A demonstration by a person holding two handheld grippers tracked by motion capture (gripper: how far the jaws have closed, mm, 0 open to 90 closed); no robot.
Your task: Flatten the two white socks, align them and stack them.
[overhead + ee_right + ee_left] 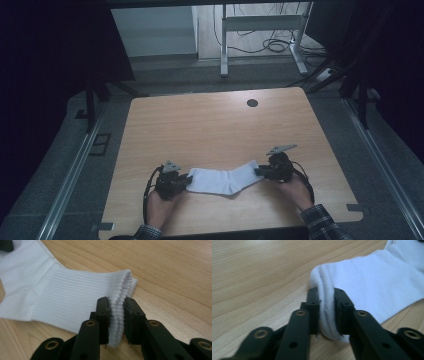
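Left gripper [186,181] clamps sock [222,180] toe, right gripper [259,171] clamps cuff; sock flat near desk [210,125] front edge.

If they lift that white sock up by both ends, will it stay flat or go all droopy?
Probably droopy. The sock is soft knit cloth that already bunches where the left tool pinches its toe end, so the middle would likely sag. It looks thin and light. The ribbed cuff squeezed in the right tool should grip well, not slip.

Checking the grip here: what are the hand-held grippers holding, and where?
One white sock: left hand-held gripper pinches its toe end, right hand-held gripper its ribbed cuff.
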